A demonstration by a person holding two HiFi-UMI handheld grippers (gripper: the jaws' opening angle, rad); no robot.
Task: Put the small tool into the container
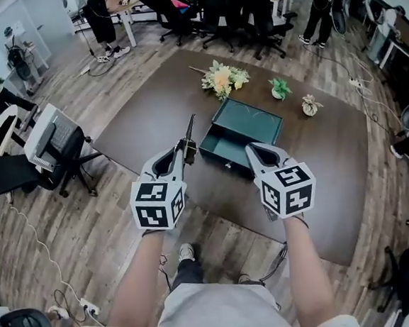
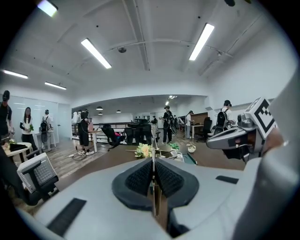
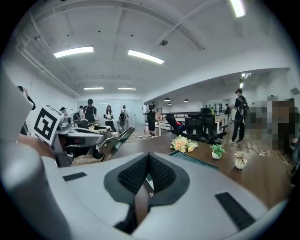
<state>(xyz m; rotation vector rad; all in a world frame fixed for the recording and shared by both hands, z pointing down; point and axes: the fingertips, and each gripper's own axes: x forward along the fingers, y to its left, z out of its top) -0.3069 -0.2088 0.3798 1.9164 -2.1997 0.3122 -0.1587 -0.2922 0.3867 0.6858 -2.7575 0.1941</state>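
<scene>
At the far left, off the table: one office chair, well clear of our work.

Left of centre: our left gripper, jaws clamped on the small tool, a thin dark piece jutting forward, its tip just short of the container.

Progress, as we judge it: tool in hand, not yet placed.

Centre: container, open-topped green box, inside looks bare; nothing blocks the way in.

Right: our right gripper, jaws closed together on nothing, near the box's front wall.

Beyond the box: flower bunch, small green plant, pale ornament, none obstructing.
</scene>
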